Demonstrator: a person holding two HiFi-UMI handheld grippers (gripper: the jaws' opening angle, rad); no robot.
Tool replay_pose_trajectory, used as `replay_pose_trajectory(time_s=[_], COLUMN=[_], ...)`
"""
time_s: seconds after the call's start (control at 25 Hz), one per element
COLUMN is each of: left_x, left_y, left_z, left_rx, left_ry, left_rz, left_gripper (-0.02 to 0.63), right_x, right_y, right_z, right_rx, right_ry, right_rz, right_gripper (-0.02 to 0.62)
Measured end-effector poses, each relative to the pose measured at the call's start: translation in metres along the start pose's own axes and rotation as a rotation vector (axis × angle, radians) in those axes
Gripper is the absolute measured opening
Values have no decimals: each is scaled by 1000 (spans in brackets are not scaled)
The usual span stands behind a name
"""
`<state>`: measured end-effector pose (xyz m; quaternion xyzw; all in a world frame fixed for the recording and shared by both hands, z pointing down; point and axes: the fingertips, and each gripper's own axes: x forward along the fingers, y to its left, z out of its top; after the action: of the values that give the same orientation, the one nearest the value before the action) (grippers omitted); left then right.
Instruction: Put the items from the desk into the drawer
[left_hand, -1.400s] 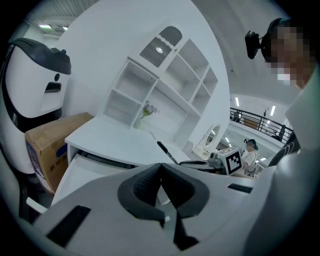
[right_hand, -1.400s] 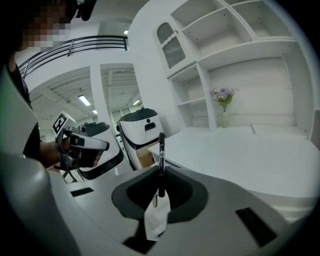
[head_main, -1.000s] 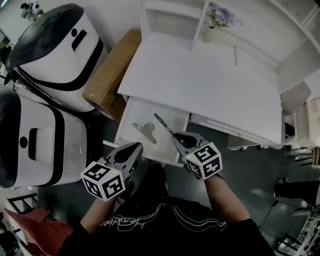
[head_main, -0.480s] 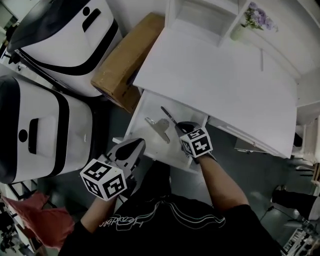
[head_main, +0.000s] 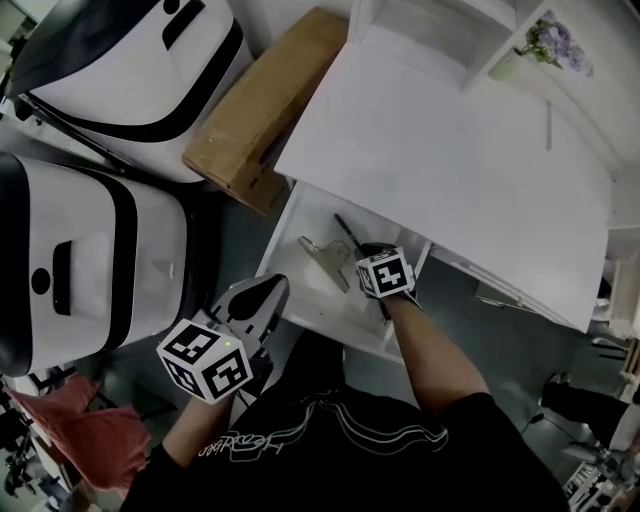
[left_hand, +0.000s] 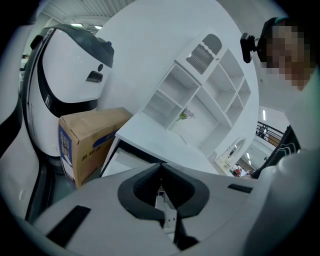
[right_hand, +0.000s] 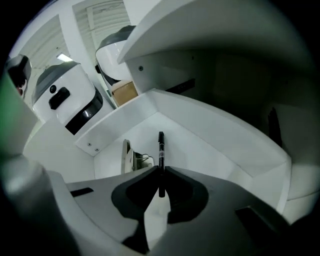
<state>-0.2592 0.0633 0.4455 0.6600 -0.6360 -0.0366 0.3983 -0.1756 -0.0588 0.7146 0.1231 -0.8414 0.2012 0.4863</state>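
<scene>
Clamps a slim black marker pen (right_hand: 161, 147) in the right gripper (right_hand: 161, 171), jaws pressed together on the pen's rear part, with most of the barrel poking out ahead. Holds gripper and pen low inside the open white drawer (head_main: 312, 290), just below the front edge of the white desk top (head_main: 450, 150). Points the pen toward 11 o'clock in the head view. Cannot tell whether the pen tip touches the drawer floor.

Shows a pale grey metal clip (head_main: 325, 258) already lying in the drawer, just beside the pen at 9 o'clock of the right gripper. Looks clear of the pen in the right gripper view, standing on edge with its wire handle turned toward the barrel.

Carries the left gripper (head_main: 272, 285) outside the drawer, near the front rim at 7 o'clock of the drawer in the head view. Has its jaws closed tip to tip with nothing between them. Faces the desk and the drawer's side in the left gripper view.

Has a brown cardboard box (head_main: 265, 105) on the floor at 10 o'clock of the drawer, close against the desk's left side. Has two large white machines with black trim (head_main: 90, 250) further out, at 9 and 11 o'clock. Has a small pale vase of purple flowers (head_main: 545, 45) at 1 o'clock, at the back of the desk by the white shelf unit (head_main: 430, 30).
</scene>
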Motion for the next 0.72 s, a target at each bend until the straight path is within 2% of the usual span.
replay_pose_trajectory(time_s=[0.36,0.4,0.48,0.72], left_x=[5,5,6,0], left_y=[7,5,-2,-39], left_z=[2,3,2,-10], left_rx=[-2,1,6,41], left_ry=[1,-2,-6,0], left_rz=[10,7,-2,-50], left_gripper=[20,20,20,20], right_x=[20,19,12,-40], right_y=[-3,-2,1,13], right_z=[-13,-13,-11,0], right_rx=[77,80,94,153], right_ry=[36,29,2,-130], right_rz=[-2,1,19,94], right_gripper=[69,111,183,193])
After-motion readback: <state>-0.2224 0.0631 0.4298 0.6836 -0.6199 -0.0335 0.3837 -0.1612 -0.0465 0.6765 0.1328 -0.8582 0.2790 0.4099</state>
